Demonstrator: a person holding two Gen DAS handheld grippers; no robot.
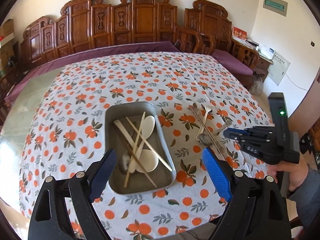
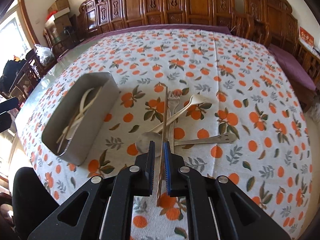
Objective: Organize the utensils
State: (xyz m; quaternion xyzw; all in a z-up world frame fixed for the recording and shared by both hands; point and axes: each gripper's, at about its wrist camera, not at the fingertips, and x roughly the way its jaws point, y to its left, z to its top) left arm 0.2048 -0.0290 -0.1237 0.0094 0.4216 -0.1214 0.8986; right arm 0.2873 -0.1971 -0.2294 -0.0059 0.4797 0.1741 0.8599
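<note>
Left gripper [image 1: 159,168] fingers wide apart, empty, over the grey rectangular metal tray [image 1: 112,116]. Right gripper [image 2: 159,156] fingers clamped on a thin metal chopstick [image 2: 165,116] above the orange-print counter [image 2: 220,100].

In the right wrist view, the tray's [image 2: 94,108] near wall hides the lower ends of the utensils inside. The chopstick [image 2: 164,118] runs between the pads, its near end blurred. In the left wrist view, the person's hand [image 1: 288,172] is cut off at the edge, and the metal spoon [image 1: 125,161] lies partly under 2 white spoons.

Grey tray [image 1: 160,124] holds utensils; others [image 2: 176,108] lie beside.
</note>
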